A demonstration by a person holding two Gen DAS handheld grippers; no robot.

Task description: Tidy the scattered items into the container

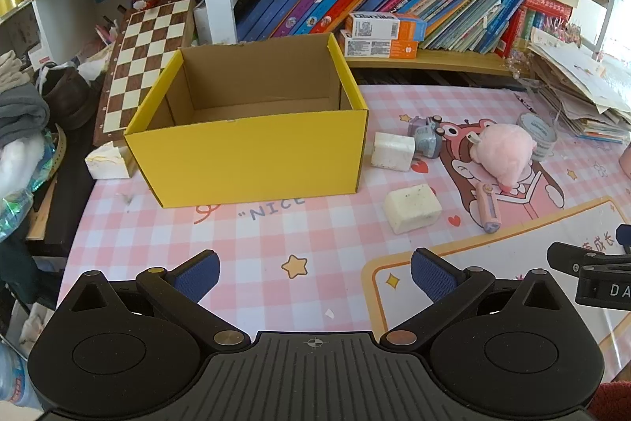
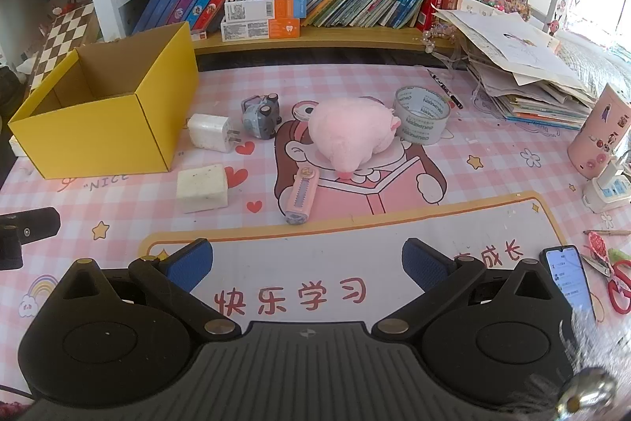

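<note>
Nearest the right hand-held gripper (image 2: 307, 265), spread wide and holding nothing, lies the pink cutter (image 2: 301, 198), straight ahead, its long axis pointing away. Left of it sits the soap block (image 2: 203, 187), then the empty yellow box (image 2: 102, 109) on the desk (image 2: 355, 243). Equally spread and empty, the left hand-held gripper (image 1: 314, 273) faces the box, so the right looks nearer the cutter.

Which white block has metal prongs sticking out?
The white charger beside the yellow box; the speckled block nearer the camera shows none.
</note>
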